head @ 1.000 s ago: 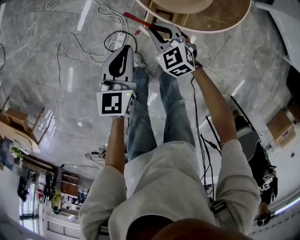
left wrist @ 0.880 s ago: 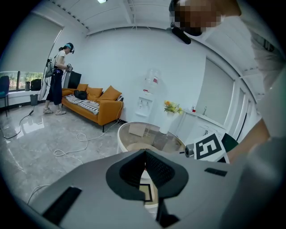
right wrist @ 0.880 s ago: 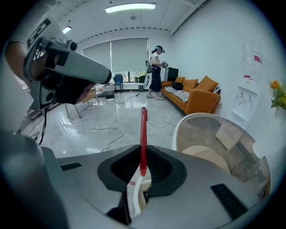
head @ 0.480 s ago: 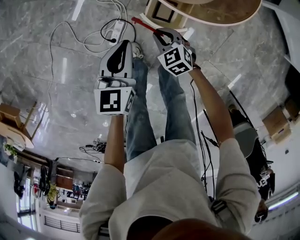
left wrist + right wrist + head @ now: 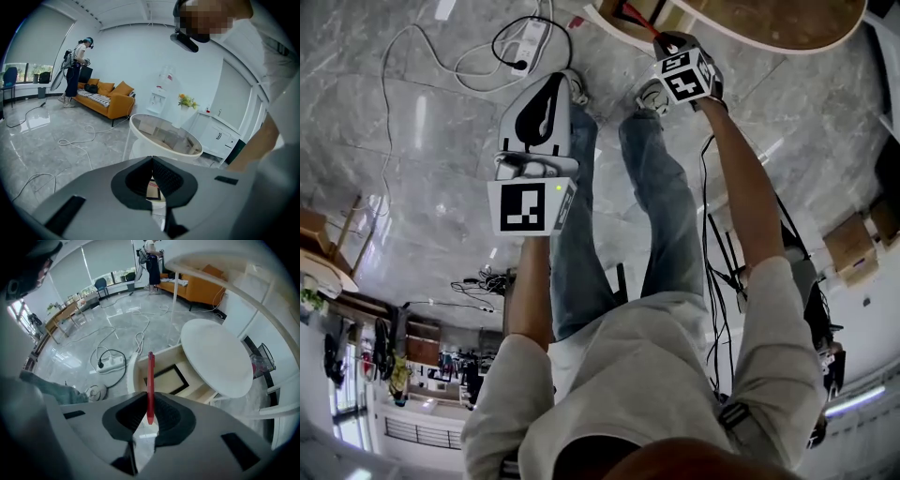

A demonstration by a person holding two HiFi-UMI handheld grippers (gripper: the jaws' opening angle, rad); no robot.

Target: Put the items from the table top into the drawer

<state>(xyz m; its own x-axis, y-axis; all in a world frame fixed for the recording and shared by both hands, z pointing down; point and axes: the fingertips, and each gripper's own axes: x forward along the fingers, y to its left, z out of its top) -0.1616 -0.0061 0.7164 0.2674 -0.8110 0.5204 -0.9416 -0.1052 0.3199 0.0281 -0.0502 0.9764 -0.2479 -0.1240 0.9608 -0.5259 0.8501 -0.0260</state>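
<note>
Pen (image 5: pixel 150 380), red and slim, sits pinched near one end between the fingers of the right gripper (image 5: pixel 148 394), and most of its length sticks out past them. In the right gripper view its far end lies over the open drawer (image 5: pixel 168 376), a pale box with a dark rectangular outline on its bottom and a white front. In the head view the pen (image 5: pixel 634 16) shows as a short red stroke ahead of the right gripper (image 5: pixel 654 33), at the drawer under the edge of the round worktop (image 5: pixel 750 28). Just beside the drawer, in the right gripper view, lies a white round disc (image 5: pixel 215 357) of the same table. The left gripper (image 5: pixel 152 159) carries nothing; its fingers are closed tip to tip, and in the head view it (image 5: pixel 555 89) hangs over the person's left leg, well apart from the drawer. A white power strip (image 5: pixel 111 363) with a black cable lies on the grey marble floor (image 5: pixel 93 329) near a white shoe (image 5: pixel 96 391). Farther off, the left gripper view takes in an orange sofa (image 5: pixel 108 101) and another person (image 5: pixel 77 65) standing by it.
</note>
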